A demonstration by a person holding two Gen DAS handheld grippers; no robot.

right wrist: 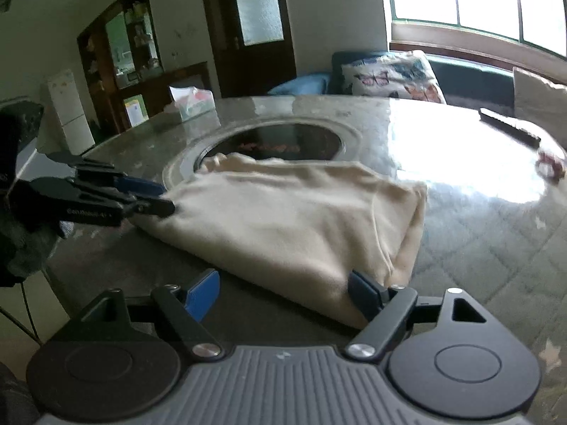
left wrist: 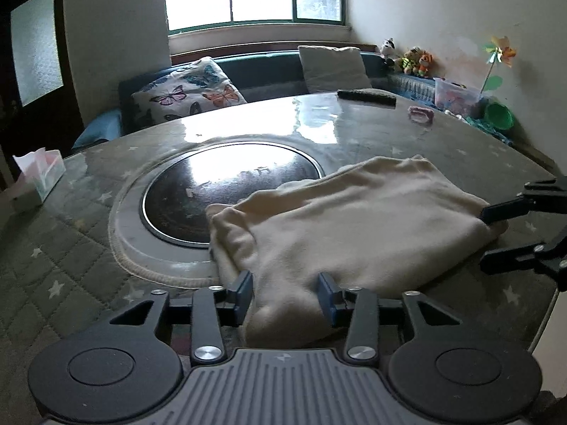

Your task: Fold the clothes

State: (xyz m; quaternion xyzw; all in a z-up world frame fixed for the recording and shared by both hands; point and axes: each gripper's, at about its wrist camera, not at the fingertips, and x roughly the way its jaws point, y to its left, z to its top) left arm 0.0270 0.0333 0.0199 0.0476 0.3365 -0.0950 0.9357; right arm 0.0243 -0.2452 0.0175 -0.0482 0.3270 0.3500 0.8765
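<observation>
Here, in the left wrist view, the cream garment [left wrist: 354,219] lies folded into a thick pad on the table [left wrist: 88,248], overlapping the near right edge of the dark round plate [left wrist: 226,191]. The left gripper [left wrist: 285,295] has its jaws apart, astride a bulge of cloth at the garment's near edge. The cloth looks soft, light and limp, likely to sag and slip open unless taken through all layers at a corner.

In the right wrist view, the right gripper [right wrist: 283,295] stands wide apart around the garment's [right wrist: 301,219] near corner, the plate [right wrist: 283,145] behind. That doubled corner seems the firmest hold.
</observation>
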